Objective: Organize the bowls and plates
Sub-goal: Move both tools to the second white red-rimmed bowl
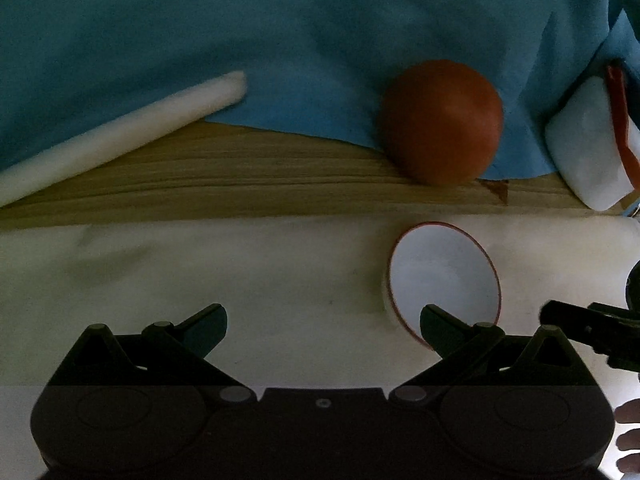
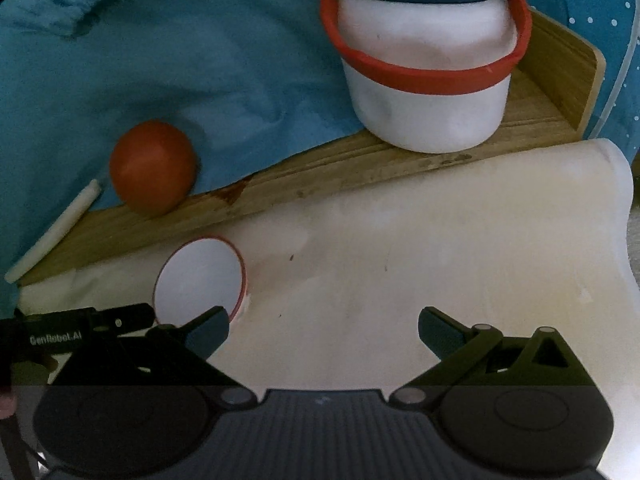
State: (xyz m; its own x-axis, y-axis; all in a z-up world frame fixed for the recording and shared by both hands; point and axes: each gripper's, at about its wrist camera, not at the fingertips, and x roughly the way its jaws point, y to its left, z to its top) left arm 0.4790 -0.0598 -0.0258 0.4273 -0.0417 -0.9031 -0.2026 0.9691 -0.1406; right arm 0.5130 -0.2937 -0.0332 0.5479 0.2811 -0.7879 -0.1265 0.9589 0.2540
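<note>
White, red-rimmed bowl lies at lower right on the counter, handy for collection. Your left tongs and right tongs gape wide, empty.

1 small white bowl with a red rim lies tipped on its side on the cream mat, near the wooden board.

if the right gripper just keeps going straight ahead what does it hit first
Probably nothing soon: the right gripper is open over the bare white mat. Further on, the line meets the wooden board, then the white container. The small bowl sits off left. Depth is uncertain.
</note>
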